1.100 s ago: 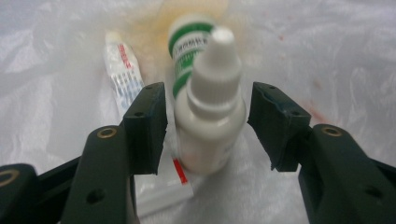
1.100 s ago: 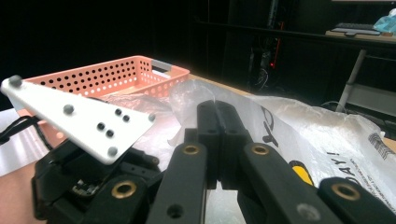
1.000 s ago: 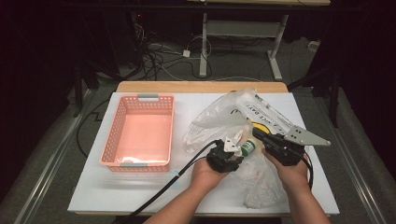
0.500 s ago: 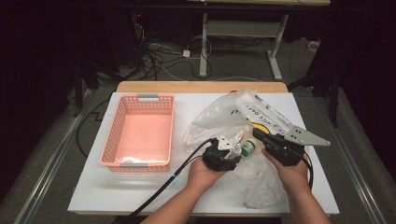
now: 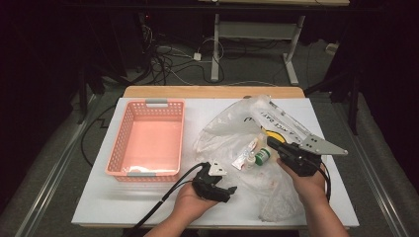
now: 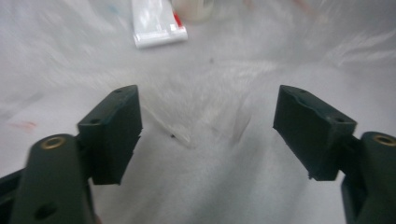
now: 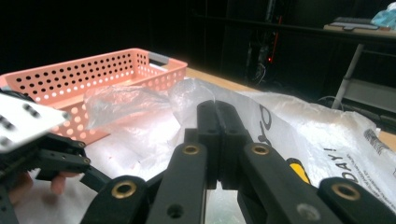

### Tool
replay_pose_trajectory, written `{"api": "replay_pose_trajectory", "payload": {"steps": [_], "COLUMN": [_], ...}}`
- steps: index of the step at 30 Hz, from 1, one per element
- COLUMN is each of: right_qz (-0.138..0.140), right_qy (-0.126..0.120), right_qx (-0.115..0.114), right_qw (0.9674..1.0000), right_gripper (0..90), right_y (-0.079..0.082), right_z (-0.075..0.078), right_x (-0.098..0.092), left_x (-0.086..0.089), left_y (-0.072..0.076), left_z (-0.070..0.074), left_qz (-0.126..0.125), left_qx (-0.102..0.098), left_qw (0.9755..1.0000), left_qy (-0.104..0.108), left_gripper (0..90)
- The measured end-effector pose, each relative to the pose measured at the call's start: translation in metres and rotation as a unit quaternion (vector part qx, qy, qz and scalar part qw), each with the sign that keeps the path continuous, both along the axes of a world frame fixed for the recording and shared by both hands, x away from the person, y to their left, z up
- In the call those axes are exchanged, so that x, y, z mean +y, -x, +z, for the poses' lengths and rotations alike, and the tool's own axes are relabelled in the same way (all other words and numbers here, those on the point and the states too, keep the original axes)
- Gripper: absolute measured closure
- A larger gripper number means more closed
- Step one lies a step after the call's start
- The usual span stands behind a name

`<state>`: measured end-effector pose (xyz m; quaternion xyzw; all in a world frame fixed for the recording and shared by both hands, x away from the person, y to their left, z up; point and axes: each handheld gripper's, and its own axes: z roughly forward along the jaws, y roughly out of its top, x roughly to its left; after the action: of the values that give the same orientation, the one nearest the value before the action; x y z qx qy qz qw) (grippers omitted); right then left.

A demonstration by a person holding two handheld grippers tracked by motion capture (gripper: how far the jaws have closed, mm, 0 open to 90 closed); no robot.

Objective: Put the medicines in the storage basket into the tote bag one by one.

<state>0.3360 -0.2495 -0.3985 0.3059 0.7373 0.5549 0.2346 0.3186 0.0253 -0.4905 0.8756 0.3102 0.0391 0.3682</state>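
Two grippers work at the crinkly clear plastic bag (image 5: 232, 133); right gripper (image 5: 274, 144) pinches its edge; left gripper (image 5: 228, 190), jaws just opened, empty; next, probably grab the small green-capped bottle (image 5: 263, 154).

The left tongs (image 5: 228, 189) sit low at the near middle of the high view, held in the person's left hand (image 5: 190, 203), with the forearm coming in from the bottom edge and the cable trailing off to the lower left. They point to the right. Their jaws stand well apart with nothing between the pads (image 6: 114, 130), and they have just been opening. The right tongs (image 5: 272, 143) lie farther right and higher up, gripped by the right hand (image 5: 309, 183), whose forearm rises from the bottom right. They point up and left, the grey three-cornered plate on top. Their jaws are pressed together, pad against pad.
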Motion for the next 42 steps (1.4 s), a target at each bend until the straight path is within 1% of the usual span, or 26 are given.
{"api": "replay_pose_trajectory", "payload": {"steps": [1,2,3,5,7,9,10,11,13,14,17,20,21,23,24,26,28,30,31,33,35,37,39,40,42], "right_qz": [0.001,0.001,0.001,0.002,0.0,-0.001,-0.002,-0.001,-0.004,-0.005,-0.005,-0.005,-0.005,-0.004,-0.004,-0.005,-0.005,-0.007,-0.008,-0.008,-0.009,-0.01,-0.01,-0.01,-0.012], "right_qy": [0.001,0.001,0.004,0.007,0.009,0.013,0.014,0.015,0.016,0.016,0.016,0.017,0.017,0.018,0.017,0.017,0.015,0.013,0.011,0.01,0.009,0.006,0.003,0.004,-0.001], "right_qx": [0.003,0.004,0.005,0.005,0.006,0.008,0.009,0.008,0.01,0.01,0.01,0.009,0.009,0.008,0.009,0.008,0.007,0.007,0.006,0.004,0.005,0.007,0.008,0.004,0.003], "right_qw": [1.0,1.0,1.0,1.0,0.9999,0.9999,0.9999,0.9998,0.9998,0.9998,0.9998,0.9998,0.9998,0.9998,0.9998,0.9998,0.9998,0.9999,0.9999,0.9999,0.9999,0.9999,0.9999,0.9999,0.9999], "right_gripper": [90.0,90.0,90.0,90.0,90.0,90.0,90.0,90.0,90.0,90.0,90.0,90.0,90.0,90.0,90.0,90.0,90.0,90.0,90.0,90.0,90.0,90.0,90.0,90.0,90.0], "right_y": [0.0,0.001,0.001,0.002,0.004,0.005,0.005,0.006,0.007,0.007,0.008,0.008,0.008,0.007,0.007,0.007,0.007,0.008,0.008,0.007,0.007,0.006,0.006,0.006,0.007], "right_z": [-0.001,-0.002,-0.003,-0.004,-0.004,-0.005,-0.006,-0.006,-0.006,-0.006,-0.006,-0.006,-0.006,-0.007,-0.007,-0.007,-0.007,-0.006,-0.005,-0.005,-0.005,-0.005,-0.005,-0.004,-0.002], "right_x": [0.0,0.001,0.001,0.002,0.003,0.004,0.004,0.003,0.003,0.002,0.001,0.001,0.001,0.001,0.001,0.001,0.0,-0.002,-0.003,-0.005,-0.006,-0.006,-0.007,-0.007,-0.008], "left_x": [-0.003,-0.007,-0.011,-0.012,-0.012,-0.013,-0.013,-0.014,-0.013,-0.013,-0.012,-0.016,-0.016,-0.014,-0.012,-0.011,-0.008,-0.002,0.0,0.001,0.003,0.004,0.007,0.008,0.01], "left_y": [0.001,0.002,0.003,0.001,0.002,0.003,0.004,0.004,0.002,0.001,0.0,0.003,0.003,0.002,0.002,0.004,0.007,0.01,0.011,0.012,0.015,0.016,0.017,0.018,0.019], "left_z": [0.0,0.0,0.0,0.0,0.0,-0.001,-0.001,0.0,-0.001,-0.001,-0.001,-0.001,-0.001,-0.001,-0.001,0.0,0.001,0.002,0.002,0.003,0.004,0.005,0.007,0.009,0.013], "left_qz": [0.004,0.013,0.011,0.022,0.029,0.029,0.025,0.021,0.024,0.03,0.04,0.034,0.034,0.036,0.034,0.029,0.026,0.03,0.031,0.032,0.029,0.032,0.037,0.04,0.043], "left_qx": [-0.009,-0.022,-0.029,-0.021,-0.028,-0.033,-0.038,-0.039,-0.033,-0.03,-0.03,-0.05,-0.049,-0.042,-0.042,-0.048,-0.062,-0.074,-0.077,-0.084,-0.096,-0.103,-0.109,-0.113,-0.124], "left_qw": [0.9999,0.9994,0.9989,0.9991,0.9988,0.9987,0.9987,0.9987,0.999,0.9989,0.9987,0.9979,0.9979,0.9984,0.9984,0.9984,0.9977,0.9961,0.9955,0.9946,0.9932,0.9923,0.9909,0.9902,0.9882], "left_qy": [-0.008,-0.025,-0.034,-0.029,-0.027,-0.025,-0.025,-0.024,-0.02,-0.016,-0.013,-0.025,-0.024,-0.015,-0.014,-0.007,0.009,0.037,0.045,0.052,0.059,0.062,0.069,0.072,0.078], "left_gripper": [17.5,20.0,22.6,26.3,33.9,41.2,45.5,51.7,58.1,61.5,73.9,88.4,88.6,88.7,88.8,88.8,88.8,88.9,88.9,88.9,88.9,88.9,88.9,88.8,88.8]}}
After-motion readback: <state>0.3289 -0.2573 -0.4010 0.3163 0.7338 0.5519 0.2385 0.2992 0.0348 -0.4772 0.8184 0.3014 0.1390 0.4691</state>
